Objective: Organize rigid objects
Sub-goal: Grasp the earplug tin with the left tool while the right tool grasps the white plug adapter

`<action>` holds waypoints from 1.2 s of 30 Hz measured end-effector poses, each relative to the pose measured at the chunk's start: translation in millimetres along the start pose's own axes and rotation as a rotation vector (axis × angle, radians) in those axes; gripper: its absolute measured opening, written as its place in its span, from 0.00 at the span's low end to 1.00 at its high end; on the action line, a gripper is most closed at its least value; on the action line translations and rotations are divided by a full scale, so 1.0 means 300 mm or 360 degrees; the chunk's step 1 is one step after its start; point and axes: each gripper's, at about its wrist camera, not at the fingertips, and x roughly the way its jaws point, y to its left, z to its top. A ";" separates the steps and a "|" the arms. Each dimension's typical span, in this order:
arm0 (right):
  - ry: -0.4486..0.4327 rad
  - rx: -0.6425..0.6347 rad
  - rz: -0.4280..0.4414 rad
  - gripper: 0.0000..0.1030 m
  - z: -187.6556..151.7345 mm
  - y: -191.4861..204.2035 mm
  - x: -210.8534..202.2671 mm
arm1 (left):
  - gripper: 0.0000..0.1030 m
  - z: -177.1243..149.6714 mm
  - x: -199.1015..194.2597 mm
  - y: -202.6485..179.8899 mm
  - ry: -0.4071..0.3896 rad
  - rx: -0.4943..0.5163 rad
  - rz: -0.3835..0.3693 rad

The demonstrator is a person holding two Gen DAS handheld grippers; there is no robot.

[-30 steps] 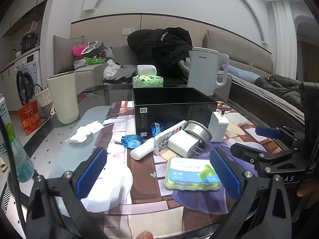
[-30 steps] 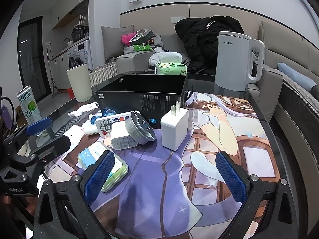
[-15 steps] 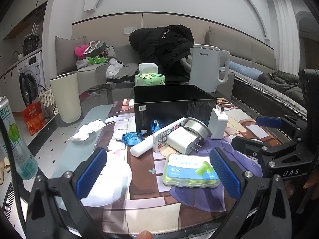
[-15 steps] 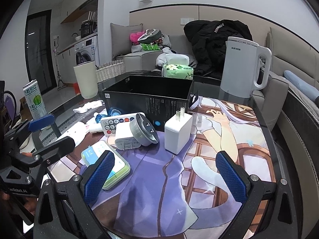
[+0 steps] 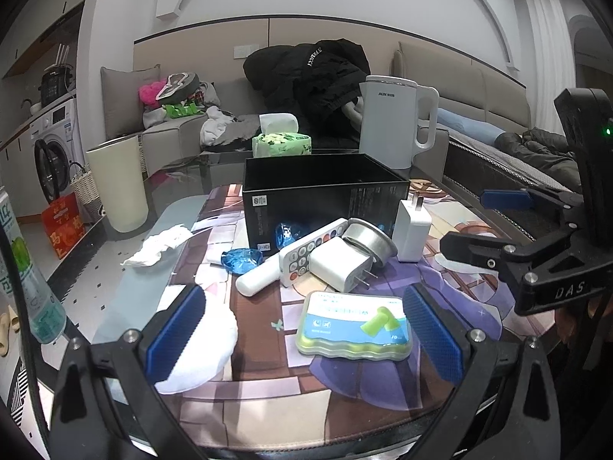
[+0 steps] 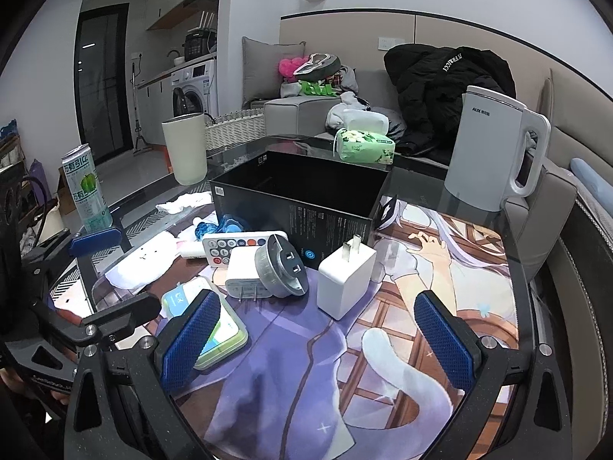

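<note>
here the earplug case (image 5: 354, 324) lies between the left gripper's (image 5: 304, 333) spread jaws.

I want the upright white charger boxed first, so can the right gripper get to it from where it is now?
Probably yes. The right gripper is open, and the upright white charger stands just ahead of it with only bare mat between them. The round metal plug adapter sits close on its left.

"AUX" on the white kettle (image 6: 490, 145); "DAS" on the right claw (image 5: 498, 230).
</note>
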 end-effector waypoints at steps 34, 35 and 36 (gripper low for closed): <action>0.0387 -0.0148 0.0128 0.75 0.087 -0.118 0.292 | 1.00 -0.016 0.129 -0.064 0.0181 0.0062 -0.0144; 0.0388 -0.0147 0.0132 0.74 0.088 -0.117 0.294 | 1.00 -0.016 0.130 -0.063 0.0183 0.0061 -0.0147; 0.0385 -0.0146 0.0136 0.74 0.087 -0.116 0.294 | 1.00 -0.017 0.131 -0.062 0.0182 0.0060 -0.0150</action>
